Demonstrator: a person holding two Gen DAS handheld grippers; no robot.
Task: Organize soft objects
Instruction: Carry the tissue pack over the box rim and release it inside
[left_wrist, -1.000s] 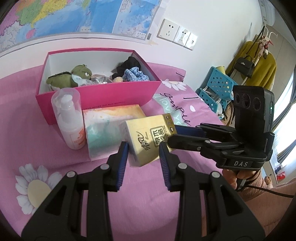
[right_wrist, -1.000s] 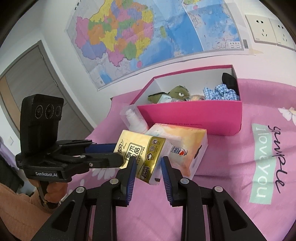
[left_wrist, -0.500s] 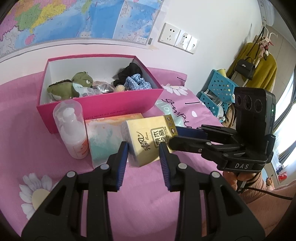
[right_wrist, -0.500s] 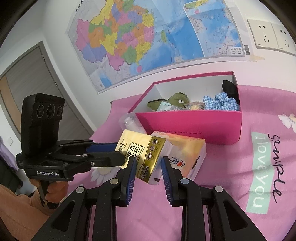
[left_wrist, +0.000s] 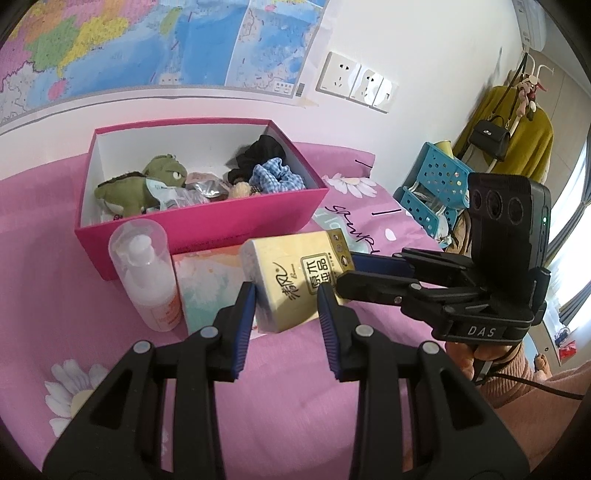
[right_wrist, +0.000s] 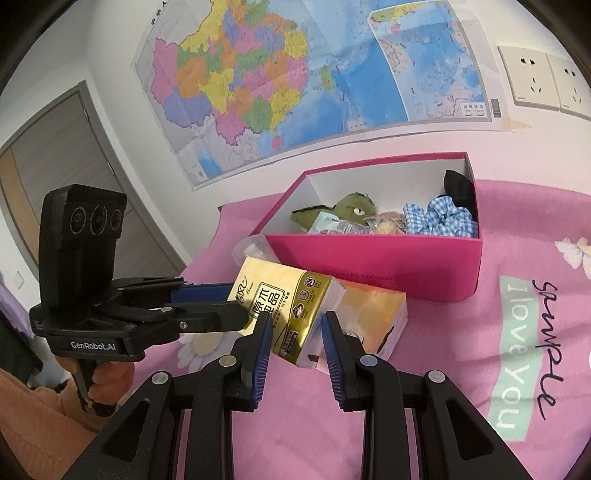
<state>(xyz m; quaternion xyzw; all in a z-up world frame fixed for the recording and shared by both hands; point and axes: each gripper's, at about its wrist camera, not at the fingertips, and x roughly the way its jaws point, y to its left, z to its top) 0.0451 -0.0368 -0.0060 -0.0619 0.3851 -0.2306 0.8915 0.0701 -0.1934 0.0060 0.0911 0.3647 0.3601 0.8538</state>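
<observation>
A yellow tissue pack hangs in the air in front of the pink box, gripped from both ends. My left gripper is shut on its near end, and my right gripper is shut on its other end. The right gripper also shows in the left wrist view, the left one in the right wrist view. The box holds a green plush toy, a blue checked scrunchie, black cloth and small packets.
A clear pump bottle stands left of a pastel tissue pack lying on the pink sheet below the held pack. A blue plastic rack and hanging clothes are at the far right. A wall with maps is behind the box.
Both grippers have lifted the yellow tissue pack higher above the bed and a little toward the pink box. The grips have not changed.
</observation>
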